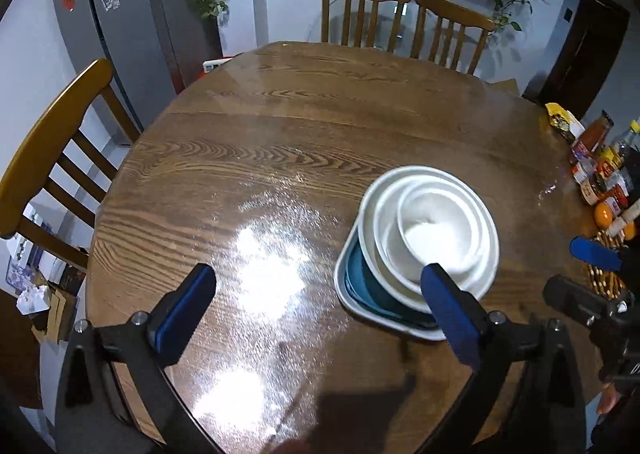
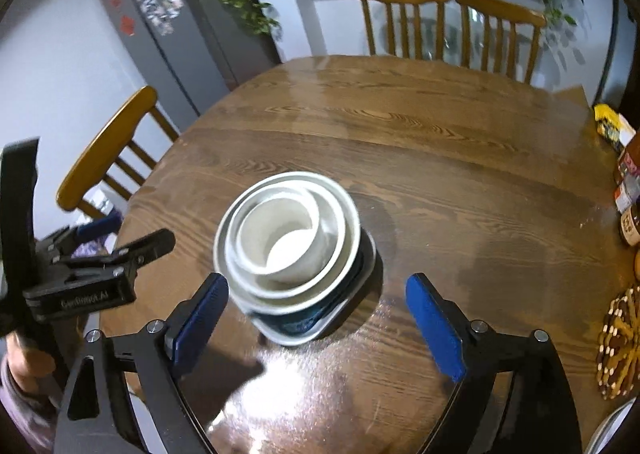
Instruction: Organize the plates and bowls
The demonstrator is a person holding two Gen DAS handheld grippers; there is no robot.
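Bowls [image 2: 288, 242] nested on plates [image 2: 316, 324], one stack at frame centre on desk [image 2: 440, 158]; both tools, left [image 1: 320, 310] and right [image 2: 318, 318], wide and empty; stacking looks done.

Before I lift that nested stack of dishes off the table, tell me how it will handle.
Probably heavy: the stack nests three white bowls on a teal plate and a squarish white plate. Likely to shift: the bowls sit off-centre, overhanging one side. They look glazed, so probably slippery and breakable. Both grippers, left and right, are open, holding nothing.
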